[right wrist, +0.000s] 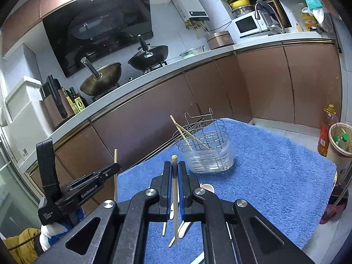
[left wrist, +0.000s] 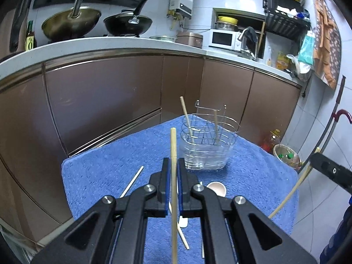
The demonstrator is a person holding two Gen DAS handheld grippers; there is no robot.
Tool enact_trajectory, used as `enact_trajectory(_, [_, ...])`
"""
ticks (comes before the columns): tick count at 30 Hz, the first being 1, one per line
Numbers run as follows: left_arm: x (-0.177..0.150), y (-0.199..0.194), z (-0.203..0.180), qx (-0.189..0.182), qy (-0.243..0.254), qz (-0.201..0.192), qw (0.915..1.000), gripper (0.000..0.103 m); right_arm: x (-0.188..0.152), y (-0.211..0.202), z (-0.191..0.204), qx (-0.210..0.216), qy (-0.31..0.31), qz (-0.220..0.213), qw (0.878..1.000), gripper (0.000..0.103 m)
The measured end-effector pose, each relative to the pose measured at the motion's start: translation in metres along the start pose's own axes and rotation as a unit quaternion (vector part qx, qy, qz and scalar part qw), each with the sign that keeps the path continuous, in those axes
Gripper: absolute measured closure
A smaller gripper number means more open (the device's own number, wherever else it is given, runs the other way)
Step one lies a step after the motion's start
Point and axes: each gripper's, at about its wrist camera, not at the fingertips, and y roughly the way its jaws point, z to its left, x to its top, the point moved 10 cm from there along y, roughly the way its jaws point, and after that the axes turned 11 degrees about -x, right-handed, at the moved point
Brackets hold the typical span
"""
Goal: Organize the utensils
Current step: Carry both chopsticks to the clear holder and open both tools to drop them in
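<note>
While the brown cabinets (left wrist: pixel 105 101) wall off the far side from 9 to 1 o'clock, the blue towel (left wrist: pixel 105 176) lies open toward them, with bare pile left of the rack and a wide bare stretch at 3 o'clock in the right wrist view. Its far corner stops close to the cabinet fronts; its right edge drops to tiled floor, where a bin (right wrist: pixel 340 139) and an oil bottle (right wrist: pixel 325 132) stand.

At 12 o'clock on the towel sits the wire rack (left wrist: pixel 209 145) in its clear tray, holding two chopsticks (left wrist: pixel 187 118), both leaning, tips down.

Closed on a chopstick (left wrist: pixel 173 176), the left gripper (left wrist: pixel 173 165) holds it nearly upright, long axis 6 to 12, top end above the fingertips. Likewise the right gripper (right wrist: pixel 174 169) is clamped on its own chopstick (right wrist: pixel 175 198), which runs lengthwise between the jaws, blunt end just past the fingertips.

Under the grippers a pale spoon (left wrist: pixel 216 189) and loose chopsticks (left wrist: pixel 132 181) lie flat on the towel, one slanting toward 1 o'clock.
</note>
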Motion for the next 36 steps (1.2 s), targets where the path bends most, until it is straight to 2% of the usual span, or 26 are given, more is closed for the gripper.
enact_trajectory(10, [0.012, 0.007, -0.029, 0.002, 0.041, -0.014, 0.999, 0.098, 0.015, -0.01, -0.012, 0.0, 0.003, -0.025, 1.0, 0.097])
enact_trajectory(15, [0.031, 0.011, -0.034, -0.022, 0.024, -0.028, 0.9991, 0.098, 0.033, -0.017, -0.013, 0.003, -0.001, -0.044, 0.999, 0.097])
enact_trajectory(19, [0.071, 0.01, -0.031, -0.054, -0.011, -0.061, 0.9966, 0.098, 0.056, -0.02, -0.013, 0.011, -0.003, -0.063, 0.998, 0.097])
enact_trajectory(25, [0.149, 0.015, -0.032, -0.093, -0.043, -0.13, 0.9862, 0.098, 0.108, -0.019, -0.005, 0.028, -0.011, -0.108, 0.994, 0.097])
enact_trajectory(30, [0.198, 0.036, -0.023, -0.08, -0.058, -0.185, 0.9778, 0.098, 0.148, 0.001, 0.0, 0.016, -0.028, -0.147, 0.989, 0.097])
enact_trajectory(34, [0.214, 0.071, -0.013, -0.044, -0.064, -0.206, 0.9755, 0.098, 0.165, 0.039, -0.005, -0.012, -0.039, -0.162, 0.986, 0.097])
enact_trajectory(36, [0.214, 0.089, -0.009, -0.031, -0.067, -0.205, 0.976, 0.098, 0.169, 0.063, -0.009, -0.032, -0.046, -0.166, 0.985, 0.097])
